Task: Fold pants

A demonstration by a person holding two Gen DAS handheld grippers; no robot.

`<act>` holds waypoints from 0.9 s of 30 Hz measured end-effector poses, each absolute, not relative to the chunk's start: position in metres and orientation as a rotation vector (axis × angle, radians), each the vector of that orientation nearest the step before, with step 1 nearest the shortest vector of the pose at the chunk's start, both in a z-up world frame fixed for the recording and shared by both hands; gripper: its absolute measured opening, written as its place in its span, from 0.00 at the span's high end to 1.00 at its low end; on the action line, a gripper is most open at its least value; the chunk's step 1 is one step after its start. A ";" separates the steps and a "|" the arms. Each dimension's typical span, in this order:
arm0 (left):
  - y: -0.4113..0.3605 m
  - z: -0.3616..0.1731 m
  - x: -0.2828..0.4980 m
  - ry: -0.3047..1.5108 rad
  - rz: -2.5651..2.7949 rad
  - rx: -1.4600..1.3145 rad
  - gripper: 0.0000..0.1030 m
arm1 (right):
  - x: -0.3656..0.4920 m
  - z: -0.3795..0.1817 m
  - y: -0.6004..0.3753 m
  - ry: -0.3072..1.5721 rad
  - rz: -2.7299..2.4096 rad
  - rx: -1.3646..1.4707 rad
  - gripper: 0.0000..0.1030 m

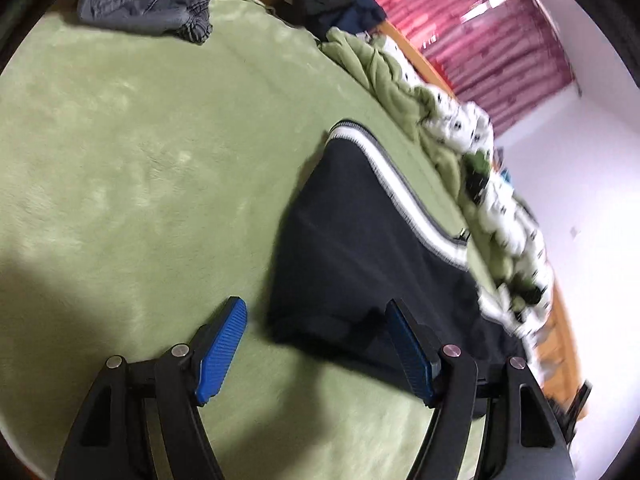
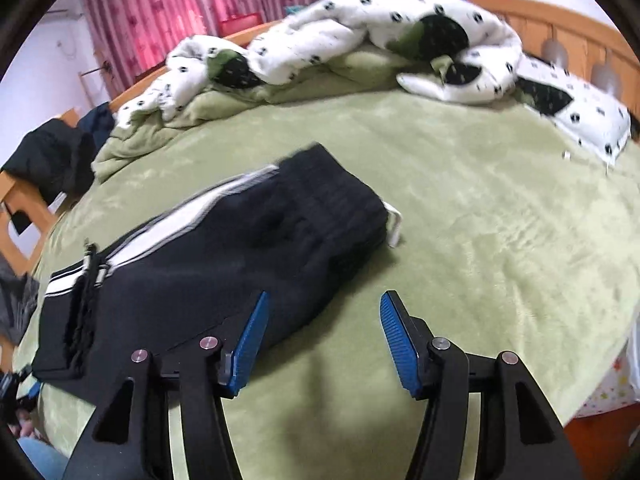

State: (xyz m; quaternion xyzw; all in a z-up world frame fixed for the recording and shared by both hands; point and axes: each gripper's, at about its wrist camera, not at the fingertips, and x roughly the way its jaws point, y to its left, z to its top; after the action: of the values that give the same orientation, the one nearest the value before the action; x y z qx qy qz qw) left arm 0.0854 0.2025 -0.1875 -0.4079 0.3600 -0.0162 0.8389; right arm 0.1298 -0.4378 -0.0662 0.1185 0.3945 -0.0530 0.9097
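Dark folded pants (image 1: 360, 240) with a white side stripe lie on a green blanket (image 1: 140, 160). My left gripper (image 1: 316, 306) hovers open above the near corner of the pants; its right finger is over the dark cloth, its left finger over the blanket, and nothing is pinched. In the right wrist view the same pants (image 2: 240, 248) lie folded, waistband end away from me, with a drawstring on the left. The right gripper (image 2: 324, 296) is open just above the pants' near edge, its left finger over the fabric, the gap over bare blanket (image 2: 480, 220).
A crumpled white spotted duvet (image 2: 320, 36) runs along the far side of the bed by the wooden headboard (image 2: 560, 16). A grey garment heap (image 1: 144, 0) lies at the blanket's far end. Dark clothes (image 2: 52, 160) hang on a chair at the left.
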 end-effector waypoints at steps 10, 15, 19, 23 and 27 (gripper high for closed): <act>0.194 -0.151 0.090 0.745 -0.048 -0.876 0.84 | 0.113 -0.006 -0.351 0.723 0.007 0.147 0.44; 0.162 -0.072 0.101 0.705 -0.072 -0.631 0.85 | 0.114 0.001 -0.313 0.663 0.081 0.151 0.44; 0.110 -0.009 0.102 0.639 -0.180 -0.438 0.99 | 0.113 -0.014 -0.296 0.623 0.077 0.120 0.44; 0.063 0.025 0.102 0.638 -0.201 -0.358 0.99 | 0.115 -0.050 -0.301 0.697 0.078 0.076 0.50; 0.049 0.005 0.112 0.709 -0.184 -0.351 0.98 | 0.110 -0.069 -0.319 0.767 0.111 0.081 0.55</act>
State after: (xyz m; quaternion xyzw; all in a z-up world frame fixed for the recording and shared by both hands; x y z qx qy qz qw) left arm 0.1124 0.0495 0.0049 -0.1705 0.3450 -0.0897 0.9186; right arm 0.1103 -0.3185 -0.0692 0.0395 0.3738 0.0541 0.9251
